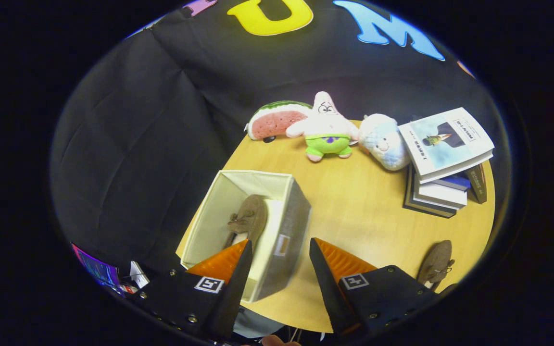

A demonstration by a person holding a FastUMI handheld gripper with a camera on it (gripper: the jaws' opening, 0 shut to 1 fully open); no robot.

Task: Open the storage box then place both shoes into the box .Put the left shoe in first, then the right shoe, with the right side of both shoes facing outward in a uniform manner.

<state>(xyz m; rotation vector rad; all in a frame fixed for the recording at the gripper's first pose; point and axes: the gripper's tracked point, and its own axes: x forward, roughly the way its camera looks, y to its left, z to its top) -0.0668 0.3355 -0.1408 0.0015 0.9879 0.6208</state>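
The grey fabric storage box (290, 226) stands open on the round wooden table (363, 211), its cream lining showing. One brown shoe (248, 220) lies inside it, toe toward the far wall. A second brown shoe (435, 264) rests on the table to the right of the fingers, near the table's edge. My gripper (279, 247) hovers above the box's near right wall, open, with nothing between its fingers. The left finger overlaps the box's opening and covers the heel of the shoe inside.
At the table's far side lie a watermelon plush (274, 120), a pink star plush (327, 129) and a pale round plush (383, 142). A stack of books (443, 163) stands at the right. Bare wood spreads between the box and the books.
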